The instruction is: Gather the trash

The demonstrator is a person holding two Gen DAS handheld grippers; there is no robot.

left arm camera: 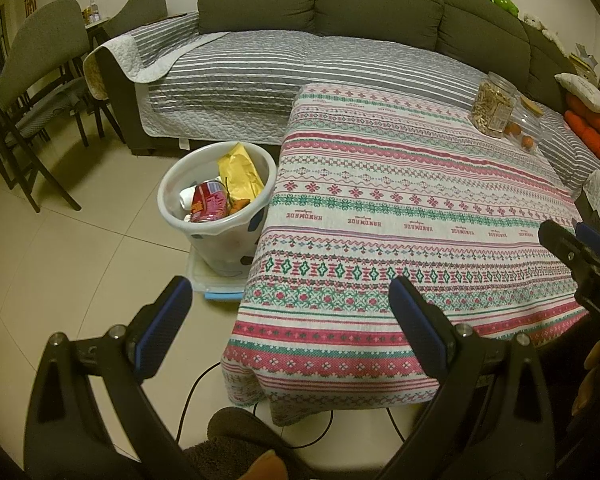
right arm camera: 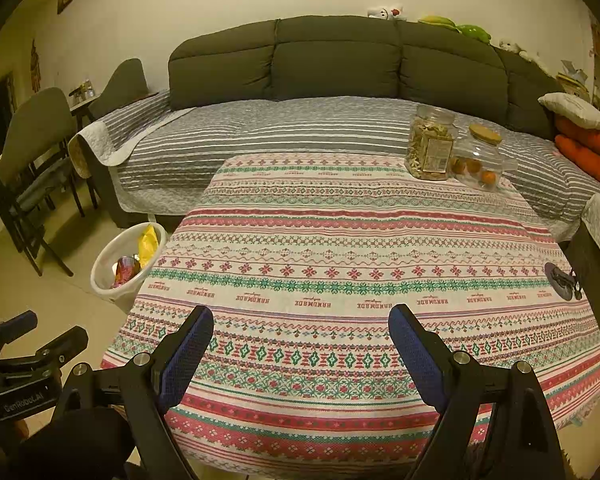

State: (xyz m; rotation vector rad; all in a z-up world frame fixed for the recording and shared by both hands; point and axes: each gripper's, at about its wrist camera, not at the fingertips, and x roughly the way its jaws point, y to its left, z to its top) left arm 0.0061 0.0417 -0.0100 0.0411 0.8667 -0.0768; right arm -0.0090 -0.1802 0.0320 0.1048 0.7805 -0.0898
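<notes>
Left gripper [left arm camera: 290,300]: jaws wide apart, nothing held, low centre of frame over the table's near-left corner.
Right gripper [right arm camera: 300,330]: jaws spread, empty, above the patterned tablecloth [right arm camera: 360,248].
Trash bin [left arm camera: 216,204]: centre-left on the floor, touching the table edge; holds a red can [left arm camera: 209,202] and a yellow wrapper [left arm camera: 240,172].
Jars [right arm camera: 430,148]: far right corner of the table.

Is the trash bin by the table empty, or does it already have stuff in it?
Partly filled. The white trash bin stands upright on the floor, holding a yellow wrapper, a red can and some white scraps. How deep the pile goes: cannot tell.
</notes>
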